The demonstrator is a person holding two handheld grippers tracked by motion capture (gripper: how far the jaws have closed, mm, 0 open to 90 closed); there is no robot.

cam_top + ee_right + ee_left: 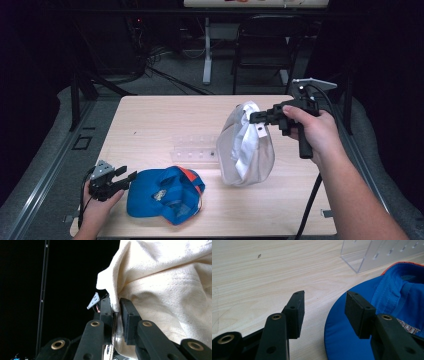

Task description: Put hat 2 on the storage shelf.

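A cream cap [245, 150] hangs above the right half of the table, pinched at its top edge by my right gripper [254, 117]. In the right gripper view the cream cap [170, 287] fabric is clamped between the jaws of the right gripper [115, 312]. A blue cap [165, 194] with orange trim lies upside down near the front of the table. My left gripper [127, 175] rests by the table's front left corner, just left of the blue cap's brim. The left gripper [324, 306] stands open, one jaw over the blue cap [362, 322] brim, nothing held.
A clear plastic rack [196, 148] with holes lies at the table's middle, between the two caps; the clear plastic rack [382, 253] is ahead of the left gripper. A dark chair [265, 45] and a stand [207, 50] are beyond the far edge.
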